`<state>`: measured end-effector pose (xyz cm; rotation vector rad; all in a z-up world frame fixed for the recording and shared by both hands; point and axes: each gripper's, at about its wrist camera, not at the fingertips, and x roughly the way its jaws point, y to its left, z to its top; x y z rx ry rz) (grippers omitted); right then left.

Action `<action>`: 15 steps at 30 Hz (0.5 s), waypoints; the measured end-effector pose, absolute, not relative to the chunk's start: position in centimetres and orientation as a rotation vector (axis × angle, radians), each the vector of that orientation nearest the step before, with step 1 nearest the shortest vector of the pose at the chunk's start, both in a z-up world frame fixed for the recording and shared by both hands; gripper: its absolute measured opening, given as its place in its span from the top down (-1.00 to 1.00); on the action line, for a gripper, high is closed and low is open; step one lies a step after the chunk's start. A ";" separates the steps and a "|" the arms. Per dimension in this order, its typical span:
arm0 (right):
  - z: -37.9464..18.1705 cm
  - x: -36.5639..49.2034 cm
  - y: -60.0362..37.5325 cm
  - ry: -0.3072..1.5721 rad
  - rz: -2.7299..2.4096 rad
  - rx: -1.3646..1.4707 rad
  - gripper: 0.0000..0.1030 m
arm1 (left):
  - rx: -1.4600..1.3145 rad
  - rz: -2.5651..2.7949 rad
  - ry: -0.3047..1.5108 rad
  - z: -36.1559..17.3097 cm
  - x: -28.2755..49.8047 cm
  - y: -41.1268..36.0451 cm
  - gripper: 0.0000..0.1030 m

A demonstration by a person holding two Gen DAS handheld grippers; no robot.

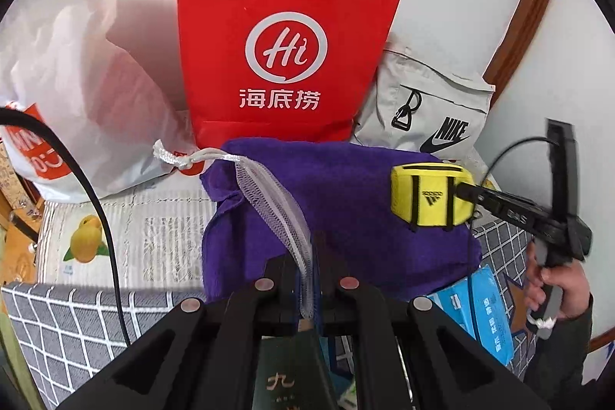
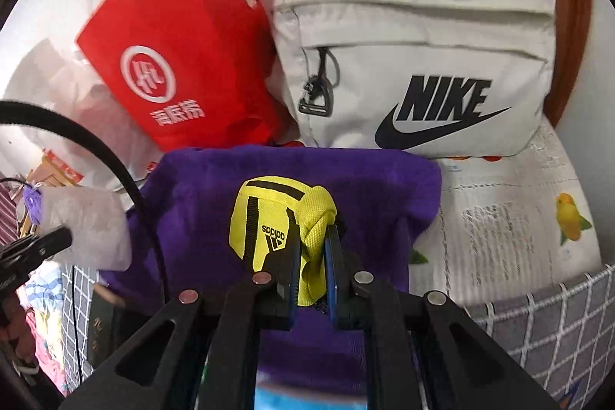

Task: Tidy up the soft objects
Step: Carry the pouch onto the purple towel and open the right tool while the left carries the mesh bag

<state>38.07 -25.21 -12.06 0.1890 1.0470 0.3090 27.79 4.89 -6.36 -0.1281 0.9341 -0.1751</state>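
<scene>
Overhead, right claw [image 2: 312, 244] pinches yellow pouch [image 2: 276, 221] (purple towel [image 2: 192, 187] beneath)

Both tools are matt black plastic. In its own wrist view the left gripper [image 1: 307, 256] shows two broad arms with triangular cut-outs, four round silvery discs [image 1: 191, 305] set in a row behind the narrow black fingers [image 1: 322, 248], and a black cable [image 1: 103, 218] arcing to the left of those discs. The right gripper [image 2: 313, 256] is built alike (same four discs, same cut-outs), but its fingers carry blue pads [image 2: 331, 256]. Seen from the left camera, it has a long black beak with pale lettering, too blurred to read, a pistol-style grey handle [image 1: 547, 279] below it, and a thin black cable. The hand [image 1: 561, 289] on that handle emerges from a dark sleeve [image 1: 576, 341].
</scene>
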 end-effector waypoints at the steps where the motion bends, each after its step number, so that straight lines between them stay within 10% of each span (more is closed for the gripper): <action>1: -12.6 38.8 -25.2 1.065 0.301 0.195 0.77 | -0.126 -0.178 0.936 -6.5 28.1 4.9 0.89; 15: -16.4 42.6 -25.1 1.210 0.254 0.142 0.60 | -0.067 -0.229 0.954 -6.9 31.7 3.7 0.89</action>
